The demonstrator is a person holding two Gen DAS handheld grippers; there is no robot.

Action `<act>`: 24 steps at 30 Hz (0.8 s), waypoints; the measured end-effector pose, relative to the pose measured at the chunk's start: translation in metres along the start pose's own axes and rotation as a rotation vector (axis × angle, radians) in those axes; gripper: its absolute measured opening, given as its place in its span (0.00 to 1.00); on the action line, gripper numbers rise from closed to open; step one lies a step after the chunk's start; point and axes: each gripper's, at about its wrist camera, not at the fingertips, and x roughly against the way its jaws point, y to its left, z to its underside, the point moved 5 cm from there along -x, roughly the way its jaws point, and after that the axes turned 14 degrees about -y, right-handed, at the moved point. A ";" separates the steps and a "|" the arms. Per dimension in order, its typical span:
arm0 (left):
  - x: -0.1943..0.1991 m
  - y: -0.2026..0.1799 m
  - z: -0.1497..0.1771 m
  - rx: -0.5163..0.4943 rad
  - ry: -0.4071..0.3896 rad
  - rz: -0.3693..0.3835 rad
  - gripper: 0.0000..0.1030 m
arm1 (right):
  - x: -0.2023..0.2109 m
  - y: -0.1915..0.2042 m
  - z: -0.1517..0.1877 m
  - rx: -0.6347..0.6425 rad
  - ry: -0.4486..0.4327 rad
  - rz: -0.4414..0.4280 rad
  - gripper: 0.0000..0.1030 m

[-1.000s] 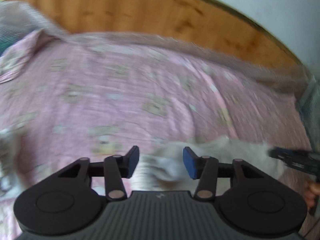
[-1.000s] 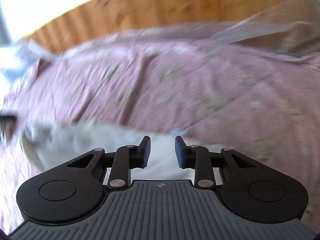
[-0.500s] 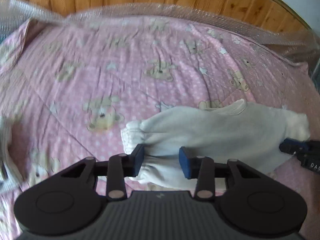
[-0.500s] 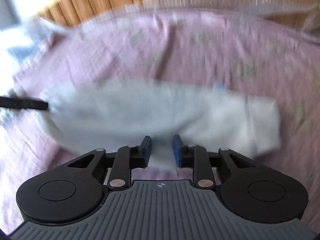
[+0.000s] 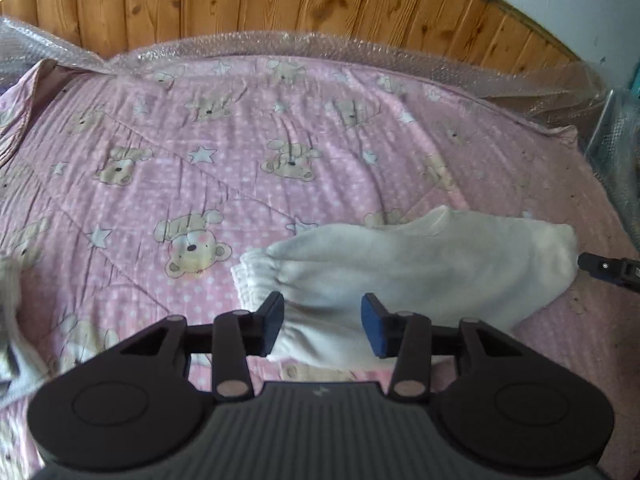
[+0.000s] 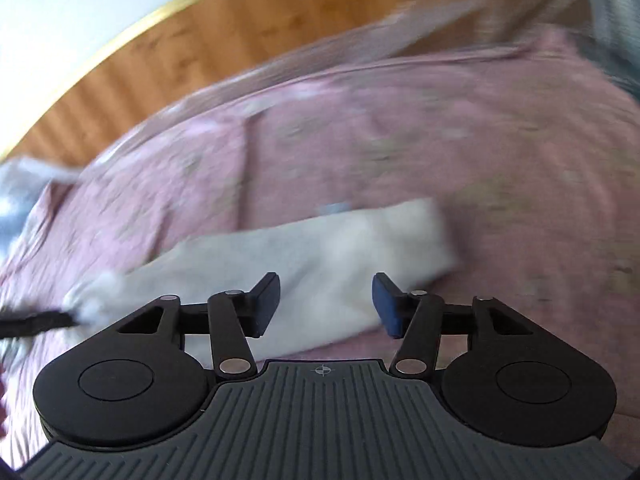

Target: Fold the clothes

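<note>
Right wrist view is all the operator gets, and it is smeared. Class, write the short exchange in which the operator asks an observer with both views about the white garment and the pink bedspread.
Operator: My picture is blurred. What does the white garment's left end look like?
Observer: The white garment ends there in a gathered, elastic hem.
Operator: Is the pink bedspread plain?
Observer: No, the bedspread is printed with teddy bears and white stars.
</note>
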 end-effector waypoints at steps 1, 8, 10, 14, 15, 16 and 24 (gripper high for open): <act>0.002 -0.003 0.002 0.001 0.010 -0.012 0.42 | 0.003 -0.012 -0.003 -0.038 -0.010 0.022 0.54; 0.015 -0.043 -0.003 0.111 0.029 -0.067 0.45 | -0.035 -0.066 -0.004 -0.178 0.052 -0.037 0.53; 0.012 -0.065 -0.010 0.133 0.020 -0.064 0.47 | -0.046 -0.070 -0.005 -0.170 0.034 -0.096 0.54; -0.006 -0.116 -0.027 0.174 0.027 -0.029 0.49 | -0.059 -0.062 -0.005 -0.116 0.022 -0.214 0.15; -0.012 -0.130 -0.033 0.175 0.025 -0.008 0.52 | -0.059 -0.056 -0.005 -0.075 0.024 -0.230 0.11; -0.018 -0.142 -0.038 0.175 0.020 0.014 0.53 | -0.058 -0.050 -0.006 -0.028 0.017 -0.242 0.11; -0.074 -0.218 -0.061 0.152 0.057 0.199 0.66 | -0.022 0.012 -0.017 0.322 -0.139 -0.222 0.10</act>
